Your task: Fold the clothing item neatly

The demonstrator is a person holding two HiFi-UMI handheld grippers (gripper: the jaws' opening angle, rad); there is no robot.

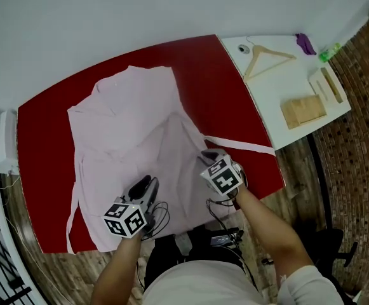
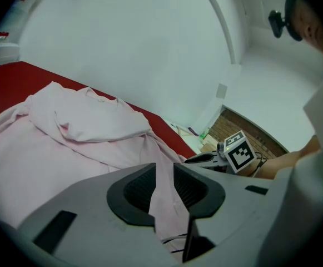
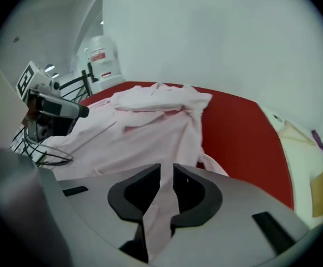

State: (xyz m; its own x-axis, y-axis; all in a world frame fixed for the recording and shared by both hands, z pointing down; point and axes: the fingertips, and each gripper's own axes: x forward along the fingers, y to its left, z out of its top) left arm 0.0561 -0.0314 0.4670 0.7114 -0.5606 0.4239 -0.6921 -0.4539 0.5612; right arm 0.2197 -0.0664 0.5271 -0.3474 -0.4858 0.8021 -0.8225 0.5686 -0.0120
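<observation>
Two grippers are pictured on a pale pink garment [image 1: 130, 122], which is spread across a red table [image 1: 41, 132]. At left, the left gripper [image 1: 143, 184] is clamped on a fold of cloth. Further right, the right gripper [image 1: 211, 159] is pinched on another fold (jaws narrow). A wooden hanger [image 1: 267, 59] is laid on the white side table [image 1: 276, 116].

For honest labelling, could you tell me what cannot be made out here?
- Head view: the pink garment, near hem, partly covered by the left gripper and right gripper.
- Head view: purple item on the white side table, too small to name.
- Gripper views: the garment's gripped edge, hidden behind the jaws.
</observation>
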